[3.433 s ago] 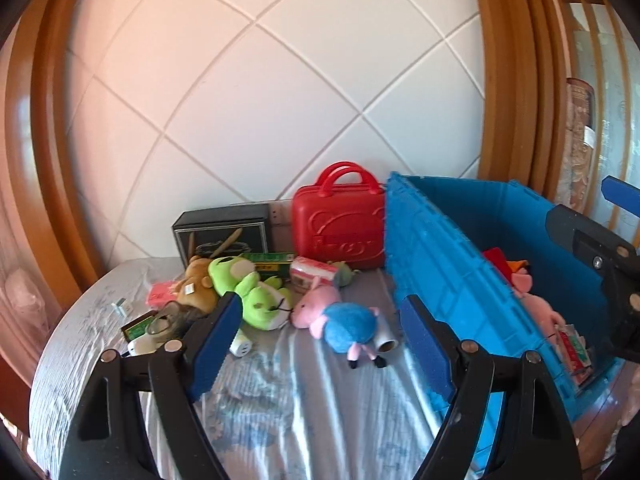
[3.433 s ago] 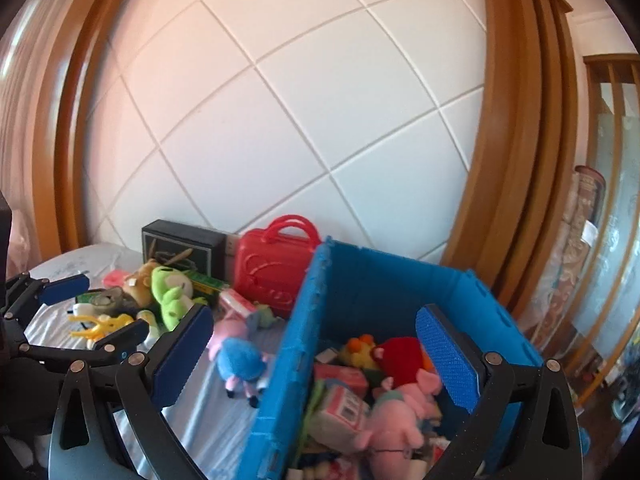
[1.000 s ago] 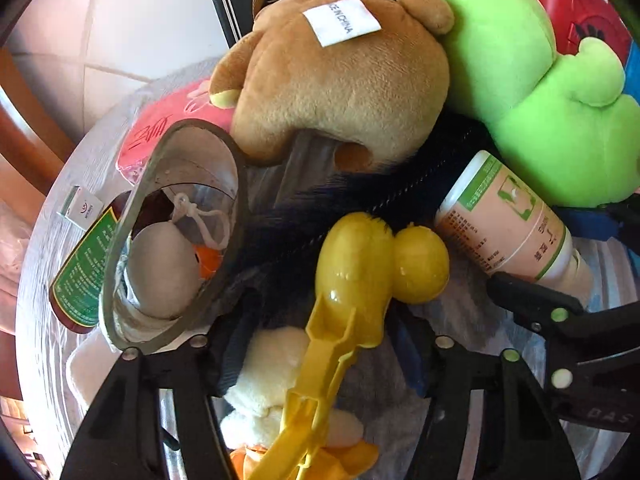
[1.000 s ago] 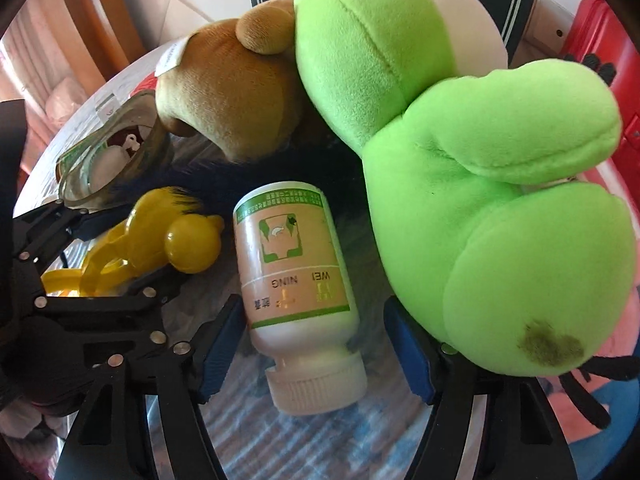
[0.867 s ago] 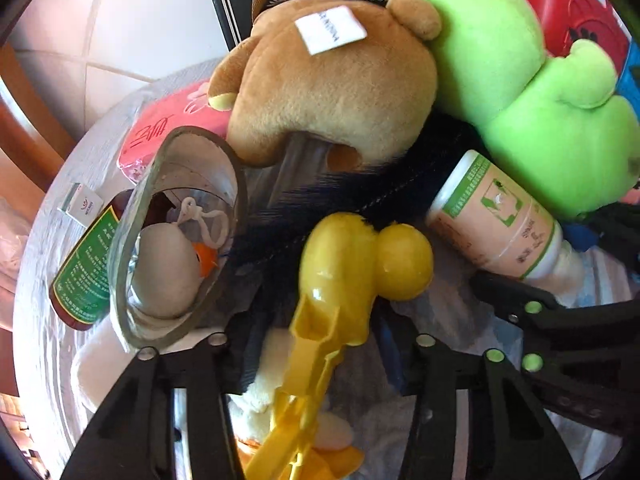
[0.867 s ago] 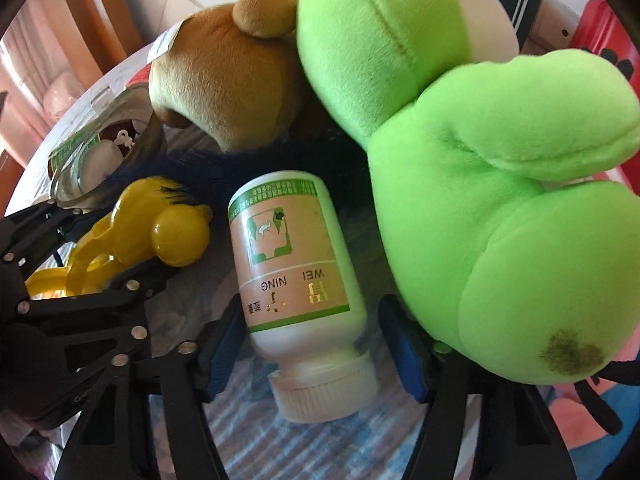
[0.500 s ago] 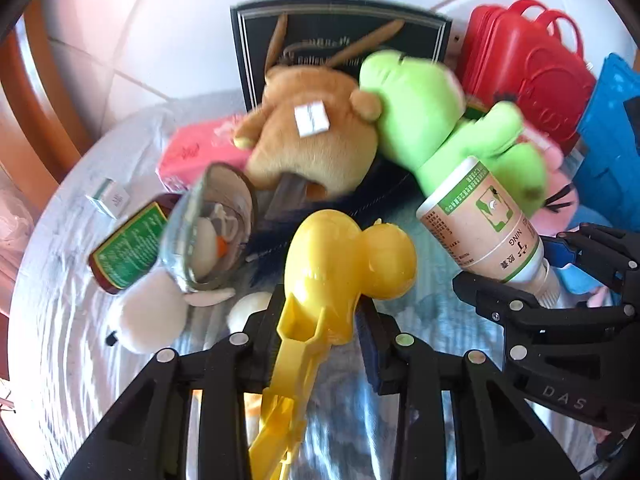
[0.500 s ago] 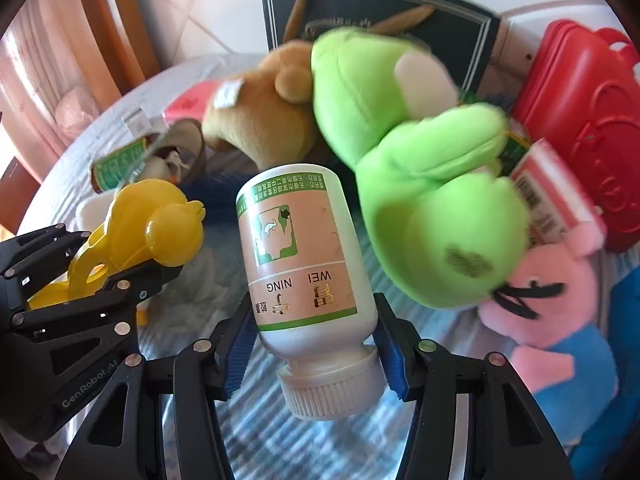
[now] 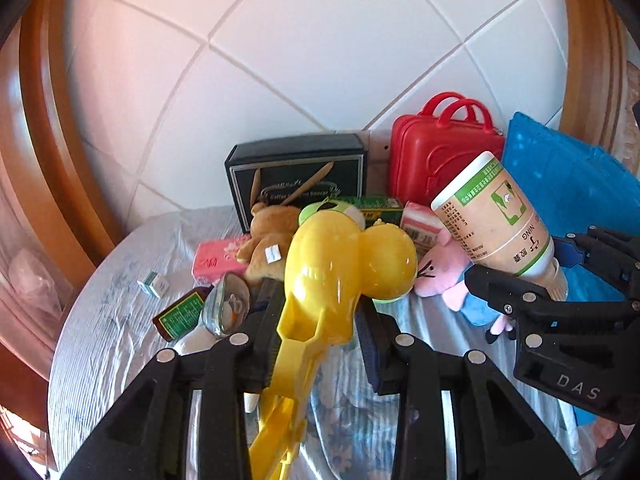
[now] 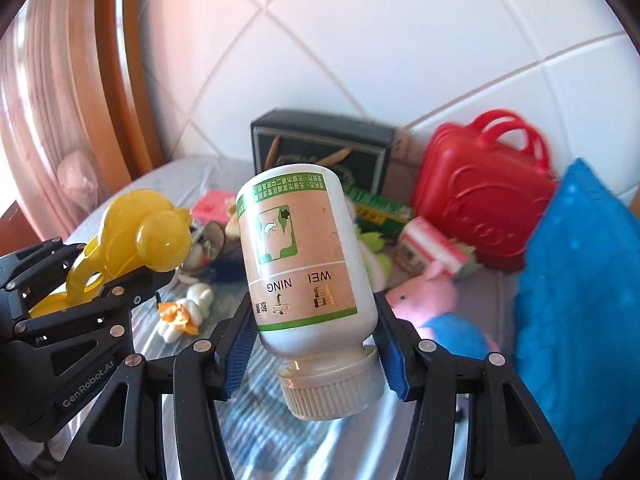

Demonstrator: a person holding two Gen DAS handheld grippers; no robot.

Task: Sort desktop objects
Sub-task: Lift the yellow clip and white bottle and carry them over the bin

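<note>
Bottle [image 10: 304,280] pinched by right gripper [image 10: 312,344]; yellow duck tongs [image 9: 332,280] clamped in left gripper [image 9: 316,316], both left of blue crate [image 9: 576,192].

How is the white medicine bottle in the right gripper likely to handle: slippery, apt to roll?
The white medicine bottle looks smooth and rigid, so probably somewhat slippery. It sits tilted between the right gripper's pads, cap nearest the camera, so it may pivot. Round-bodied, it would likely roll if laid down.

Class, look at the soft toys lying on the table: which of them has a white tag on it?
The brown plush bear, lying in front of the black box. A white tag shows on its fur; the pink pig toy and the green plush show none.
</note>
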